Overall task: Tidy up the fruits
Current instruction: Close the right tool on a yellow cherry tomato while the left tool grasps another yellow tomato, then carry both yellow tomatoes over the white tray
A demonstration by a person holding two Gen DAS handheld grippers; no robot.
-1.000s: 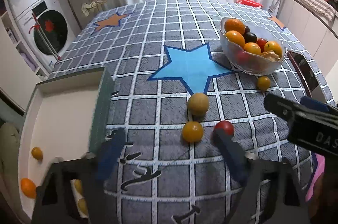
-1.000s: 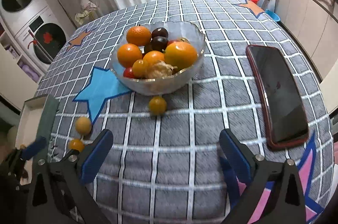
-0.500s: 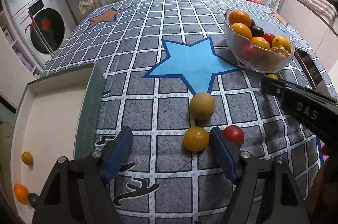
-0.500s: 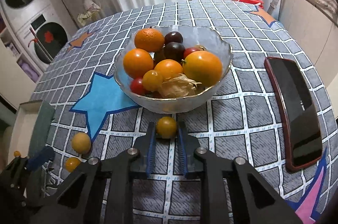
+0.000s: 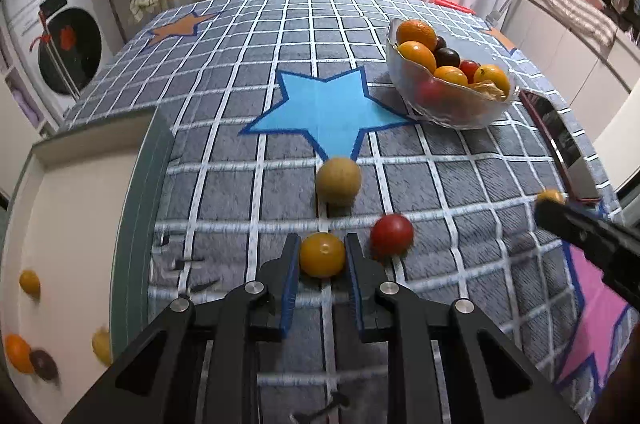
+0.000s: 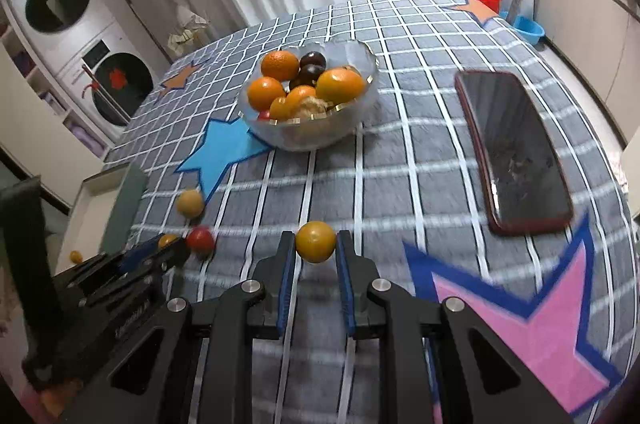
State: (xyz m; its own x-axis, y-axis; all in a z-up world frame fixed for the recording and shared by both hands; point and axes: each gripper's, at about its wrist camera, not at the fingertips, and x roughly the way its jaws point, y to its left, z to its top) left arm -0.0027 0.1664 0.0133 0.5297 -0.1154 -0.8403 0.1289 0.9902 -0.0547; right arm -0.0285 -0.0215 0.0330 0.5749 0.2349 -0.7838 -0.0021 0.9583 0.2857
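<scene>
My left gripper [image 5: 322, 256], spread wide a second ago, now clenches a yellow-orange fruit [image 5: 322, 254] on the desk [image 5: 224, 128]. My right gripper [image 6: 316, 248], also wide before, grasps another small orange fruit [image 6: 315, 241]. Two loose fruits lie near: tan ball [image 5: 338, 181] at twelve o'clock, red one [image 5: 391, 234] at two. One glass bowl [image 5: 448, 100], one tray [image 5: 60, 224].

Right gripper [image 6: 316, 248] clamps its blue-padded fingers [image 6: 287, 270] on a yellow-orange fruit [image 6: 315, 241] in front of the glass bowl [image 6: 310, 134], while the phone [image 6: 514, 152] lies right of that bowl and a red fruit [image 6: 200, 239] sits front-left of it beside the left gripper [image 6: 170, 250].
</scene>
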